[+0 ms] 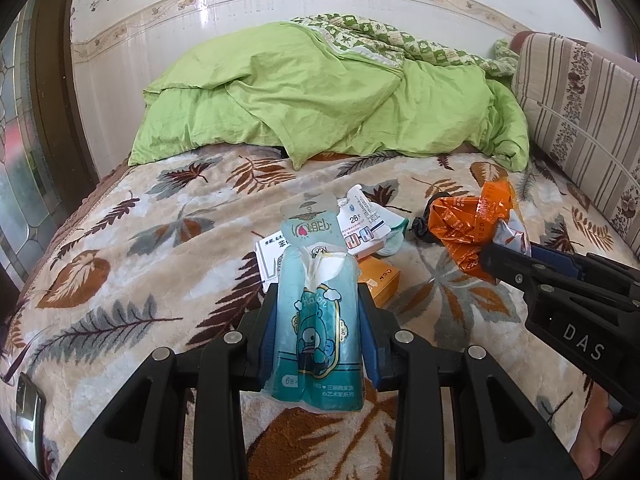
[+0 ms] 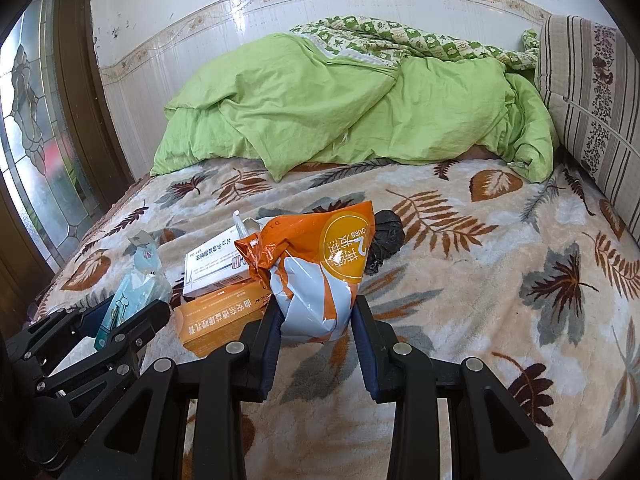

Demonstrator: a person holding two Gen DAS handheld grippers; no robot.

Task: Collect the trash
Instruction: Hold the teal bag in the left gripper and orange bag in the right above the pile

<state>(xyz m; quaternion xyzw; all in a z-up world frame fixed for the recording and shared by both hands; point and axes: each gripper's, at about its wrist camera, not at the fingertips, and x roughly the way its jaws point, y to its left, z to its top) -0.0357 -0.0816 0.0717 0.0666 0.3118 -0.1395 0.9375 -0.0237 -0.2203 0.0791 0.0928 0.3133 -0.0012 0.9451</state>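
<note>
Our left gripper (image 1: 318, 320) clamps a teal plastic tissue packet (image 1: 316, 316); our right gripper (image 2: 316, 312) clamps a crumpled orange-and-white plastic bag (image 2: 316, 268). Only the left view shows a dark phone (image 1: 28, 412), left of the packet.

Bright, sharp daylight from the left window (image 2: 36, 128); fisheye-bent, dark-vignetted edges.

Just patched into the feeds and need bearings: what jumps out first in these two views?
Both grippers are loaded: the left gripper clamps a teal tissue pack, the right gripper a crumpled orange and white bag. Between them on the leaf-print blanket lie medicine boxes and a black wad; a bright green duvet is heaped behind.
</note>
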